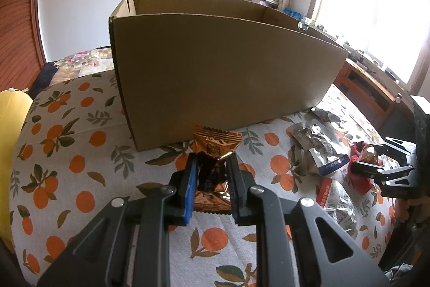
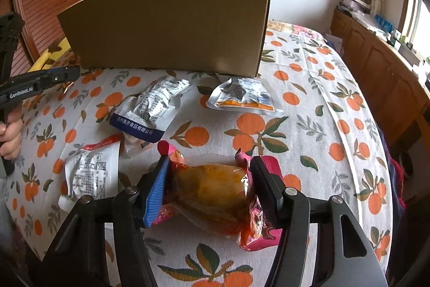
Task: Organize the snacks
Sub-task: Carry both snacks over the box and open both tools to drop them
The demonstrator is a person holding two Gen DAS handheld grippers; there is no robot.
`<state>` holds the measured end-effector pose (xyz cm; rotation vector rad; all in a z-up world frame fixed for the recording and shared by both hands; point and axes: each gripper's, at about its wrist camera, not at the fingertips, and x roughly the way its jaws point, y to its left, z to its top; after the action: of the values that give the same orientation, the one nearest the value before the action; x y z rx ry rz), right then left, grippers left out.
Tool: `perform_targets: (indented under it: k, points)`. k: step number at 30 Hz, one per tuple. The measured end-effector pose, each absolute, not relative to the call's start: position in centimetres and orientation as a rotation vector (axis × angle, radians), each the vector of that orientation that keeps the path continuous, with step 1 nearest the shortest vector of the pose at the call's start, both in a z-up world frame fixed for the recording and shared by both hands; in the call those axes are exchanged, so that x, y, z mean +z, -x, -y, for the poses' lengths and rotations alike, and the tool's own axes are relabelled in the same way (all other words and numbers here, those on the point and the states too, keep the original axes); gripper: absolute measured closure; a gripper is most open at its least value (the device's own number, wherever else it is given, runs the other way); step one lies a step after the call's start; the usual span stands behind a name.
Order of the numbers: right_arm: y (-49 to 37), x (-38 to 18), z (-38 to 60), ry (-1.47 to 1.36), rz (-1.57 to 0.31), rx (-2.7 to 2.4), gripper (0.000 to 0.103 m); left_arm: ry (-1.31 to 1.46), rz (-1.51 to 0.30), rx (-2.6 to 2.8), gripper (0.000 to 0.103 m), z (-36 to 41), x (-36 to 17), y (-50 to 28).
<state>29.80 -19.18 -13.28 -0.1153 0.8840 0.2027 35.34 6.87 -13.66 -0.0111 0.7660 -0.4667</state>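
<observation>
My left gripper (image 1: pixel 212 158) is shut on a crinkled orange-brown foil snack packet (image 1: pixel 216 143), held just above the bedcover in front of the open cardboard box (image 1: pixel 215 66). In the right wrist view my right gripper (image 2: pixel 209 163) is shut on a clear packet with pink edges (image 2: pixel 215 187) holding orange-brown food. Its blue-padded fingers (image 2: pixel 157 190) press the packet's sides, and the pink ends curl up against them. The box (image 2: pixel 166 26) stands behind, its inside hidden. My left gripper (image 2: pixel 71 73) shows at the left edge.
Three silver snack pouches (image 2: pixel 150 109) (image 2: pixel 242 93) (image 2: pixel 88 168) lie on the orange-print bedcover (image 2: pixel 309 104) between me and the box. A yellow cushion (image 1: pixel 13 139) is at the left, a wooden cabinet (image 2: pixel 376 66) along the right. A person's hand (image 2: pixel 12 133) grips the left handle.
</observation>
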Motion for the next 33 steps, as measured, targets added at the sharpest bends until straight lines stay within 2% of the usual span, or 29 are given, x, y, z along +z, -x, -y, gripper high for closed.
perform_targets:
  k: [16, 33]
  points:
    - [-29.0, -9.5, 18.8, 0.122, -0.782, 0.222, 0.042, -0.004, -0.702, -0.463, 0.085, -6.6, -12.3, -34.4]
    - [-31.0, -3.8, 17.6, 0.213, -0.674, 0.301, 0.042, -0.028, -0.626, -0.458, 0.085, -5.4, -6.0, -33.0]
